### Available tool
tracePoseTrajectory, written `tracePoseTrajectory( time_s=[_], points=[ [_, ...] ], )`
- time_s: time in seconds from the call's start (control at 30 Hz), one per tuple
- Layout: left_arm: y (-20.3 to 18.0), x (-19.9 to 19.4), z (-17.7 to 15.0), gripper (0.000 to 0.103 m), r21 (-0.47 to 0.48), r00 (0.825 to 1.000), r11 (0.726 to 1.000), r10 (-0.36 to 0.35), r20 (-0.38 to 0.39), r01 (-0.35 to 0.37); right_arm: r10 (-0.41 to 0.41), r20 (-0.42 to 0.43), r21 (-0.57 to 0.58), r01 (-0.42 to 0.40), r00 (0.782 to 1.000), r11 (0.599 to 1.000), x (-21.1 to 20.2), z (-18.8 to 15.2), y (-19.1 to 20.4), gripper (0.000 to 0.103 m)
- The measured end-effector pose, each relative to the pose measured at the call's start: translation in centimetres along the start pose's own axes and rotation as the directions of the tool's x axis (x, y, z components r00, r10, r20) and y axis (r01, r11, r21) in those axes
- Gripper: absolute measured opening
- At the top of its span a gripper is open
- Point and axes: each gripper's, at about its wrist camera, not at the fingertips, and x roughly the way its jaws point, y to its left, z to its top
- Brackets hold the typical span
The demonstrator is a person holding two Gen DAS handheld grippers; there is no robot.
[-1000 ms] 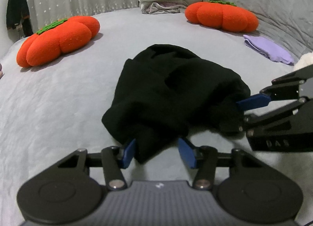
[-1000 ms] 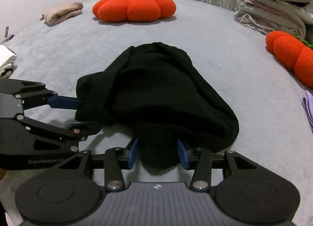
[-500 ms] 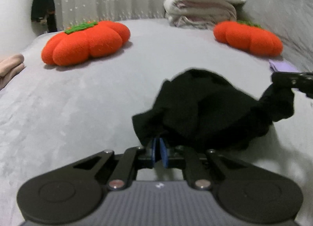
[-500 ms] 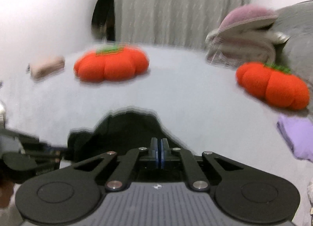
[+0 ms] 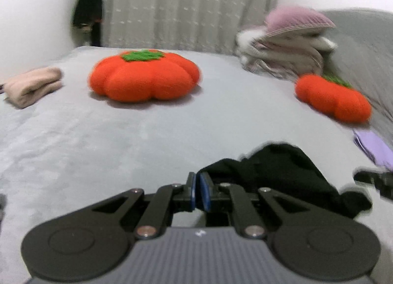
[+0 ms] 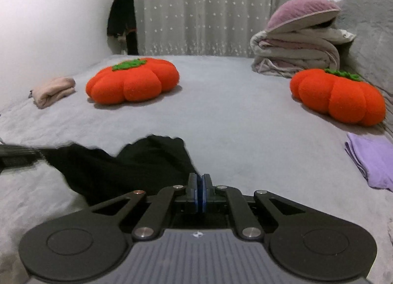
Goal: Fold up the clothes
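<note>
Clearly the black garment [image 6: 127,166] is sagging limp and light over the grey bed [image 6: 233,112], slung between both tools. Left tool [image 5: 197,192] and right tool [image 6: 199,193] are each pinching a hem edge, pads nearly closed; corners look the best holds.

Soft, even indoor light with faint shadows; the left wrist view is motion-blurred, both bowed by fisheye edges.
</note>
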Motion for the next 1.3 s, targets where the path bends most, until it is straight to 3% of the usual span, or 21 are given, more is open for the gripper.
tracePoseTrajectory(
  time_s=[0.03,0.1,0.13,0.3,0.53,0.7,0.77,0.83,0.87,0.9,0.93,1.0,1.07,1.2,1.3],
  points=[
    [0.7,-0.2,0.2,0.006,-0.013,1.000,1.000,0.007,0.003,-0.007,-0.010,-0.013,-0.001,0.010,1.000,1.000,0.2,-0.1,-0.1,0.014],
    [2.1,-0.6,0.6,0.006,-0.035,1.000,0.999,0.019,0.005,-0.019,-0.036,-0.036,-0.003,0.036,0.999,0.999,0.7,-0.5,-0.2,0.041],
    [2.7,-0.8,0.7,0.006,-0.043,1.000,0.999,0.024,0.003,-0.024,-0.034,-0.048,-0.002,0.034,0.998,0.999,1.0,-0.6,-0.2,0.044],
    [4.9,-2.1,0.9,0.006,-0.066,1.000,0.998,0.025,0.014,-0.024,0.026,-0.064,-0.001,-0.026,0.998,1.000,1.8,-0.6,0.6,0.045],
    [7.7,-4.5,1.0,0.006,-0.077,0.998,0.997,0.032,0.046,-0.028,0.142,-0.022,-0.040,-0.142,0.990,0.989,2.0,-0.3,3.0,0.045],
    [9.1,-5.5,1.1,0.006,-0.027,0.999,0.999,-0.020,0.039,0.021,0.259,-0.005,-0.036,-0.259,0.966,0.965,2.6,-0.1,5.3,0.045],
    [8.1,-5.0,0.4,0.007,0.080,0.999,0.996,-0.042,-0.006,0.042,0.307,-0.032,-0.045,-0.308,0.951,0.950,3.2,-0.4,6.8,0.045],
    [7.1,-4.3,-0.4,0.009,0.145,0.998,0.988,-0.038,-0.053,0.046,0.338,-0.066,-0.061,-0.342,0.939,0.938,3.8,-0.8,8.2,0.043],
    [6.6,-3.8,-0.7,0.013,0.165,0.997,0.985,-0.037,-0.074,0.049,0.322,-0.082,-0.084,-0.329,0.943,0.941,4.1,-1.0,8.8,0.033],
    [6.6,-3.7,-0.7,0.017,0.161,0.996,0.986,-0.035,-0.078,0.047,0.306,-0.098,-0.106,-0.315,0.947,0.943,4.4,-1.2,9.4,0.013],
    [6.6,-3.5,-0.6,0.022,0.155,0.996,0.987,-0.033,-0.081,0.046,0.290,-0.113,-0.127,-0.303,0.950,0.944,4.6,-1.4,10.0,0.009],
    [6.8,-3.3,-0.3,0.046,0.127,0.997,0.991,-0.033,-0.075,0.043,0.280,-0.121,-0.116,-0.293,0.952,0.949,4.9,-1.3,9.7,0.008],
    [7.3,-3.0,0.1,0.049,0.080,0.996,0.995,-0.045,-0.073,0.051,0.274,-0.114,-0.098,-0.286,0.955,0.953,4.7,-0.9,9.1,0.007],
    [6.4,-1.1,0.7,0.049,0.121,0.996,0.993,-0.001,-0.088,0.012,0.249,-0.095,-0.074,-0.256,0.964,0.964,3.5,-0.5,7.7,0.004],
    [4.9,1.1,1.1,0.051,0.149,0.992,0.988,-0.009,-0.126,0.028,0.218,-0.077,-0.053,-0.222,0.973,0.974,2.8,-0.1,6.4,0.004]
  ],
)
